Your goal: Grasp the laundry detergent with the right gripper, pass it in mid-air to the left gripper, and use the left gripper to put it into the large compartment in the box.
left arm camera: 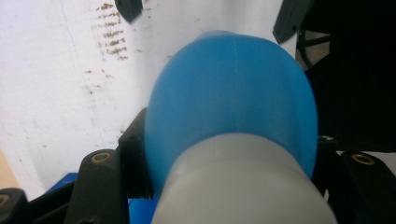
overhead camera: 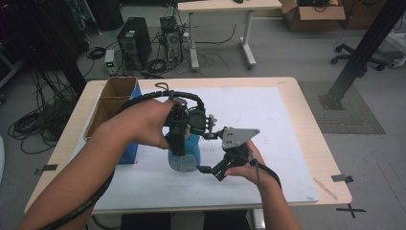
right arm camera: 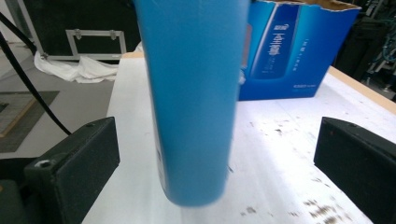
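The left tool [overhead camera: 178, 143] comes down from above and is clenched on the blue bottle [overhead camera: 184, 155], gripping it near its pale neck. The left gripper view looks straight down over the bottle's [left arm camera: 233, 107] rounded blue shoulder, with the black jaws pressed against either side of it.

The bottle hangs upright over the white sheet [overhead camera: 268, 124] that covers the worktop [overhead camera: 306, 110], a little left of the middle and closer to the near edge than to the far one. In the right gripper view its rounded base [right arm camera: 196, 196] appears just clear of the sheet, though whether it touches I cannot tell for sure.

The right tool [overhead camera: 210, 170] sits low, just to the right of the bottle, pointing toward it, and it is released: its jaws stand wide apart, with the blue body [right arm camera: 194, 93] between them and clear daylight on both sides, so no pad is on it.

Behind the bottle, by the left edge of the worktop, stands the blue printed carton [right arm camera: 299, 46], its flaps open at the top [overhead camera: 115, 96]. The sheet carries small brown specks [left arm camera: 109, 42] around the spot under the bottle.
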